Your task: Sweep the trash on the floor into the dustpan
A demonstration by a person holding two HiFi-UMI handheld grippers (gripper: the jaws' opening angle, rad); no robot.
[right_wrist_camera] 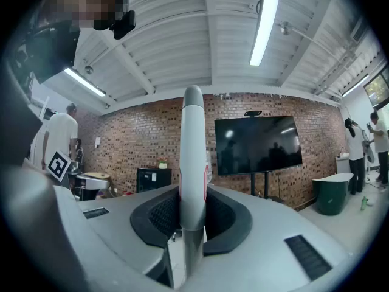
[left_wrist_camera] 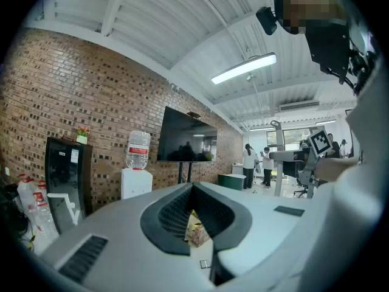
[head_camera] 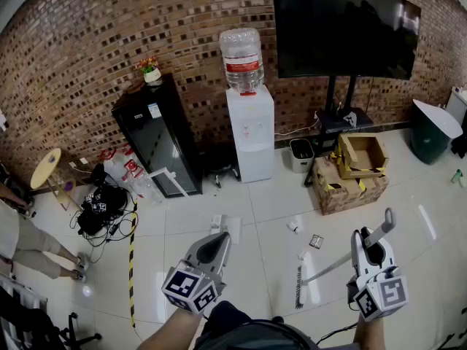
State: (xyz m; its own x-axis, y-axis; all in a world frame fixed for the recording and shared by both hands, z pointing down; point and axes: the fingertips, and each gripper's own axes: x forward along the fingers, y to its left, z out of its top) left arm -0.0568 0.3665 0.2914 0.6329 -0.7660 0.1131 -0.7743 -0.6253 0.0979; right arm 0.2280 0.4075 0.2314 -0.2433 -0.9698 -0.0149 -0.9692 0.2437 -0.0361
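Observation:
My right gripper (head_camera: 371,239) is shut on the grey handle (right_wrist_camera: 192,139) of a broom, gripped between the jaws (right_wrist_camera: 192,202). The handle slants down to the left, to the brush head (head_camera: 299,287) on the white tiles. Trash lies ahead of the brush: a crumpled white piece (head_camera: 293,226), a small dark square piece (head_camera: 315,240) and a small white scrap (head_camera: 303,254). My left gripper (head_camera: 219,241) is held low at the left with its jaws shut and nothing between them (left_wrist_camera: 192,188). Just beyond its tips a flat white object (head_camera: 228,227) lies on the floor; whether it is the dustpan I cannot tell.
Along the brick wall stand a black cabinet (head_camera: 157,141), a water dispenser (head_camera: 249,130), a small white bin (head_camera: 300,154) and a TV on a stand (head_camera: 343,24). Cardboard boxes (head_camera: 350,175) sit at the right, cables (head_camera: 102,210) and striped tape (head_camera: 132,261) at the left. A person's leg (head_camera: 29,257) shows at the far left.

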